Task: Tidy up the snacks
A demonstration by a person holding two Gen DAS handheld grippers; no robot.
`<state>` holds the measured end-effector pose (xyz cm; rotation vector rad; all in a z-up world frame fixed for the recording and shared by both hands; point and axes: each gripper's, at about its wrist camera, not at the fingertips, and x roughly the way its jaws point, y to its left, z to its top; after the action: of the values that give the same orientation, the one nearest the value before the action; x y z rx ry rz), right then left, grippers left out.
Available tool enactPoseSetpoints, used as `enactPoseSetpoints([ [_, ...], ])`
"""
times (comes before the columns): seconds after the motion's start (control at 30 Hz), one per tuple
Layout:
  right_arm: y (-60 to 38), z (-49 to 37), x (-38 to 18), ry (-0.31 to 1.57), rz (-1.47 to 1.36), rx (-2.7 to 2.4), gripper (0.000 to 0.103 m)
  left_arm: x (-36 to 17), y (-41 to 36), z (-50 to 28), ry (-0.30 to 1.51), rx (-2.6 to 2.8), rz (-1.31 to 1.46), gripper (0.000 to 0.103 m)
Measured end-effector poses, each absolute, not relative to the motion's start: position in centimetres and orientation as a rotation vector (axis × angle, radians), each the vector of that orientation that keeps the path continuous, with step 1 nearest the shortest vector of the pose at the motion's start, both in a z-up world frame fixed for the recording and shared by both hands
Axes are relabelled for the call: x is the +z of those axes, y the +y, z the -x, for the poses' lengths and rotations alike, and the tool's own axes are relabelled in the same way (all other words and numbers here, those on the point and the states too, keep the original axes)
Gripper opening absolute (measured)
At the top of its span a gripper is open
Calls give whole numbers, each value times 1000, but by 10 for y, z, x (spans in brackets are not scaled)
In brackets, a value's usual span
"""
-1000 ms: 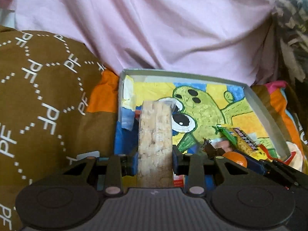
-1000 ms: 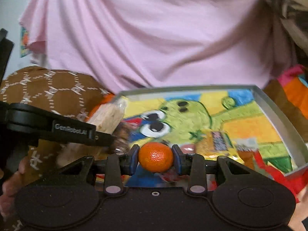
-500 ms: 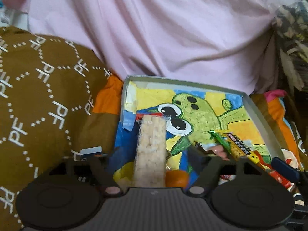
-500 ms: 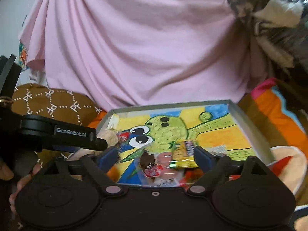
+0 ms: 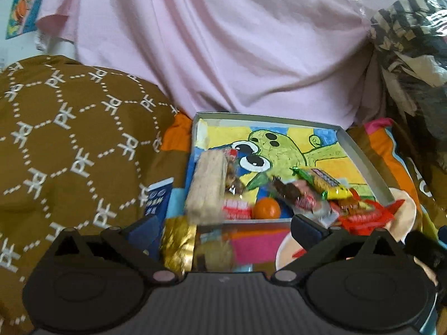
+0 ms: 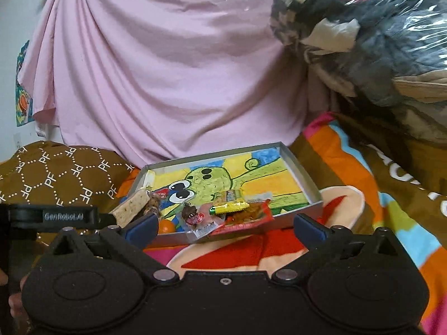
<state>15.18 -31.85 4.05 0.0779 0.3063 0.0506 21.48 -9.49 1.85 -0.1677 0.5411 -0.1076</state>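
Left claw [image 5: 225, 230]: wide, empty, hovering just short of the tray's near wall. Right claw [image 6: 225, 224]: also wide, empty, farther off from the tray and off toward its right half.

Straight ahead of both: tray [image 5: 268, 118] with a cartoon-painted floor, resting on a bright striped blanket [image 6: 371, 184], not on any hard surface. Inside, crowded toward the near wall: pale rice bar [image 5: 208, 187] at the left end, long axis running away from the left claw and tipped slightly, one end over the near rim; small orange [image 5: 266, 208] just right of it, against the near wall; clear-wrapped chocolate sweet [image 5: 300, 195] next along; yellow-green wrapper [image 5: 325, 181] beyond that; red packet [image 6: 245, 217] overhanging the near right corner.

Outside the tray, directly under the left claw: gold foil pack [image 5: 178, 241], lying on the blanket just beside the tray's near left corner. Likely the next thing to fetch, and far nearer the left claw than the right; a short drop down and in. Blue packet [image 5: 157, 198] a little to its left, against the brown patterned cushion [image 5: 69, 128]
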Motion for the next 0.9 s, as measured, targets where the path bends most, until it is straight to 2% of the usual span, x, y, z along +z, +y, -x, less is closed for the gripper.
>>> enactPoseSetpoints([
  [0.33,-311,-121,35,325,-46,64,102,16,-88,-163,526,-57,113,103],
  [0.9,-312,-128,27,344,-49,40,102,12,-90,-162,505,-63,86,103],
])
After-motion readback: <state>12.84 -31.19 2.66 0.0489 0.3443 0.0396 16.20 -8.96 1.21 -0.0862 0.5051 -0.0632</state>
